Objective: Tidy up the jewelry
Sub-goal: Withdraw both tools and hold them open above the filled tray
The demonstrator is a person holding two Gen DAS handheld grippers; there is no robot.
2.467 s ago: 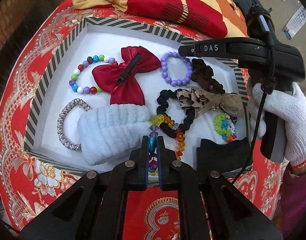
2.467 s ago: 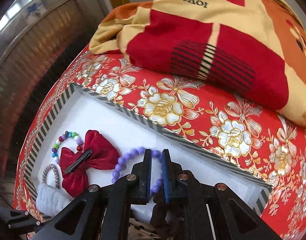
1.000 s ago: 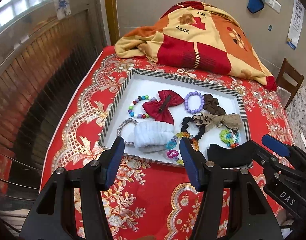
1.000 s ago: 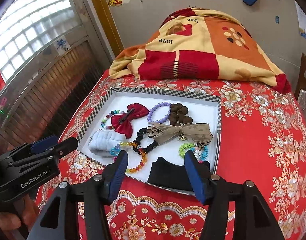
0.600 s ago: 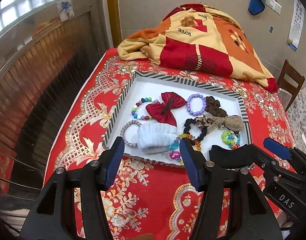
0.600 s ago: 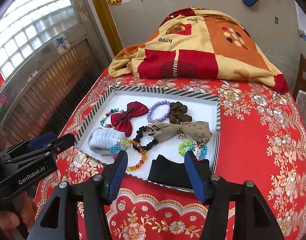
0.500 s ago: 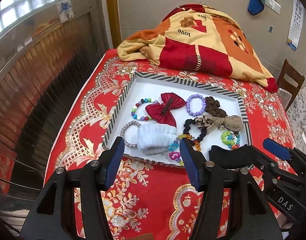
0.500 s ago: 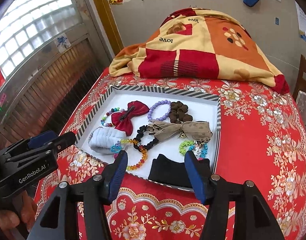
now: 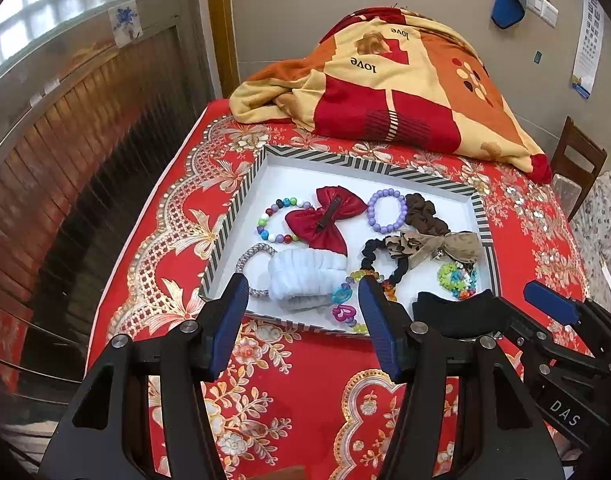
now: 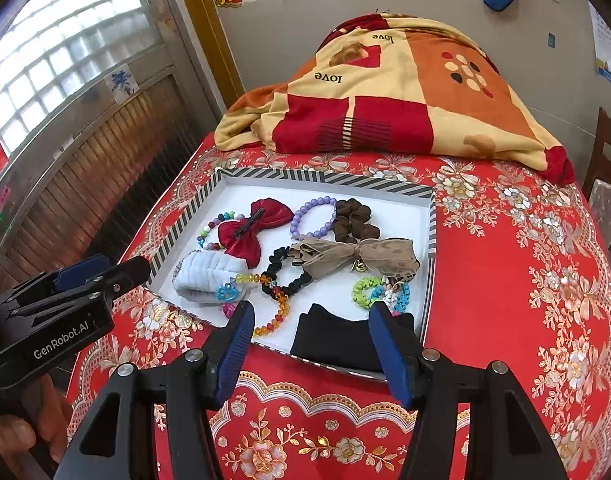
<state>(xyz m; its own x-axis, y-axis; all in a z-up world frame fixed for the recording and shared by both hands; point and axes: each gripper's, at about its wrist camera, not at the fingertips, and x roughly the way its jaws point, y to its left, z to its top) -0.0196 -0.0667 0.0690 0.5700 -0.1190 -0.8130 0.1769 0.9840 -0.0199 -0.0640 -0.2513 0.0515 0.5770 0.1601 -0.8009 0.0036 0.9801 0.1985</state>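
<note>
A striped-rim white tray (image 9: pixel 233 224) (image 10: pixel 177 232) lies on the red tablecloth. In it lie a red bow clip (image 9: pixel 325 220) (image 10: pixel 249 228), a purple bead bracelet (image 9: pixel 386 191), a white fluffy scrunchie (image 9: pixel 305 272), a leopard bow (image 9: pixel 445 244), a black scrunchie (image 9: pixel 401 270), a coloured bead strand (image 10: pixel 277 316) and a black cloth (image 10: pixel 337 340). My left gripper (image 9: pixel 302 288) hangs open above the tray's near edge, holding nothing. Over the same edge, further right, my right gripper (image 10: pixel 312 314) is open and empty too.
A folded yellow-and-red blanket (image 9: pixel 385 92) fills the far end of the table. The table drops off on the left toward a slatted wooden panel (image 9: pixel 85 140). A wooden chair (image 9: pixel 577 164) stands at the right. Bare tablecloth (image 10: pixel 525 300) lies right of the tray.
Since the earliest frames both grippers have risen back from inside the tray and opened; the left one let go of the bead strand. Over the last second nothing has moved.
</note>
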